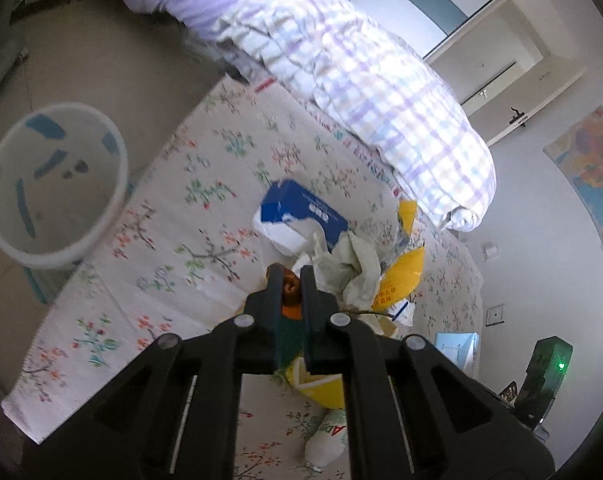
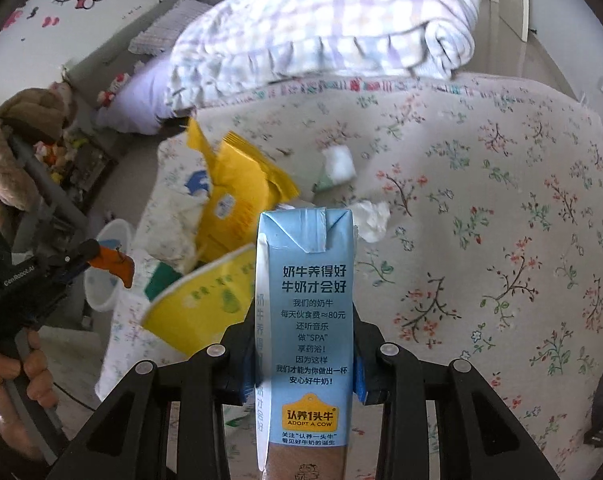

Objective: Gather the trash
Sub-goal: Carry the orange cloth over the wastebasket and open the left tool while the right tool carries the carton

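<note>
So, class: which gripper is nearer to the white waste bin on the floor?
Left. The left gripper, shut on an orange scrap, is at the bed's edge beside the waste bin. The right gripper, holding the milk carton, is over the bed.

Milk carton [image 2: 305, 340] base cut off; orange scrap [image 1: 290, 294] mostly hidden, perhaps peel.

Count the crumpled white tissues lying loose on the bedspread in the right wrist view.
2: one tissue lies past the yellow bag, another tissue just beyond the milk carton. More may hide under the pile.
</note>
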Available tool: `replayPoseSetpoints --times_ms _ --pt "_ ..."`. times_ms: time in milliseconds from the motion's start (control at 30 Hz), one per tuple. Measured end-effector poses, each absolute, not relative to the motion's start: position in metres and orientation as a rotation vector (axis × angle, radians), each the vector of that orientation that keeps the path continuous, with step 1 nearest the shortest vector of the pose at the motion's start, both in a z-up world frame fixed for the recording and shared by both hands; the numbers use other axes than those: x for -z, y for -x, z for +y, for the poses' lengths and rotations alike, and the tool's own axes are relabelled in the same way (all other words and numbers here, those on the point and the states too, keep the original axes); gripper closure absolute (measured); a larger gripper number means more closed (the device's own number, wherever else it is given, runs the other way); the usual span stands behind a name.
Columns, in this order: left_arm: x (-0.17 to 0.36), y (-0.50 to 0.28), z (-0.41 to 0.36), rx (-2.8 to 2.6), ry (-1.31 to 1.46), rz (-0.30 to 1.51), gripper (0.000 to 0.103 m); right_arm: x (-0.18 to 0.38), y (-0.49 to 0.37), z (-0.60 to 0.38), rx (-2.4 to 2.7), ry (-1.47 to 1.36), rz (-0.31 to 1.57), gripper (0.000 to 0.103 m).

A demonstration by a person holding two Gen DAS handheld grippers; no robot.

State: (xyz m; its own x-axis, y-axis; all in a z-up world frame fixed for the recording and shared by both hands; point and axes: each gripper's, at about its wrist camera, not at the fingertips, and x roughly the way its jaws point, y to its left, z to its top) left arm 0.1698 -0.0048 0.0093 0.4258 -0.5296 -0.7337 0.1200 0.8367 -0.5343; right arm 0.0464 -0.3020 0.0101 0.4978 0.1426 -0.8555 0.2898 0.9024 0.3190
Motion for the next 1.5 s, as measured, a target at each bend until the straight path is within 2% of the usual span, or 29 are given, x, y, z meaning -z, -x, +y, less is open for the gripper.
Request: replayPoseSetpoints --times_ms 400,600,933,1000,1067,1100,1333,1500 --pt "-0.032 -0.173 0.052 0.245 0.306 0.885 0.094 -0.044 -0.071 -0.249 -0.011 -0.45 0.973 0.066" --pt "-0.024 -0.183 0.081 0.163 0.236 0.823 0.094 -0.062 -0.092 -0.197 -0.122 -0.389 0.948 0.066" --pt "-0.002 -0.212 0.128 0.033 0.186 0.778 0.094 -0.046 -0.137 -0.121 -0.241 -0.313 0.984 0.066" --pt "0.002 -0.216 0.131 0.014 0.183 0.816 0.079 -0.039 -0.15 -0.109 -0.262 -0.328 0.992 0.066" --pt "0.004 -0.217 0.141 -0.026 0.212 0.857 0.027 -0.029 -0.165 -0.097 -0.278 -0.344 1.012 0.066" --pt "0.002 -0.215 0.147 -0.061 0.228 0.859 0.02 -0.025 -0.171 -0.093 -0.283 -0.348 1.02 0.066" --pt "0.01 -0.204 0.182 -0.2 0.243 0.964 0.01 -0.005 -0.215 -0.045 -0.326 -0.325 1.051 0.066" --pt "0.019 -0.197 0.196 -0.239 0.187 1.022 0.007 0.007 -0.243 -0.015 -0.353 -0.341 1.051 0.066"
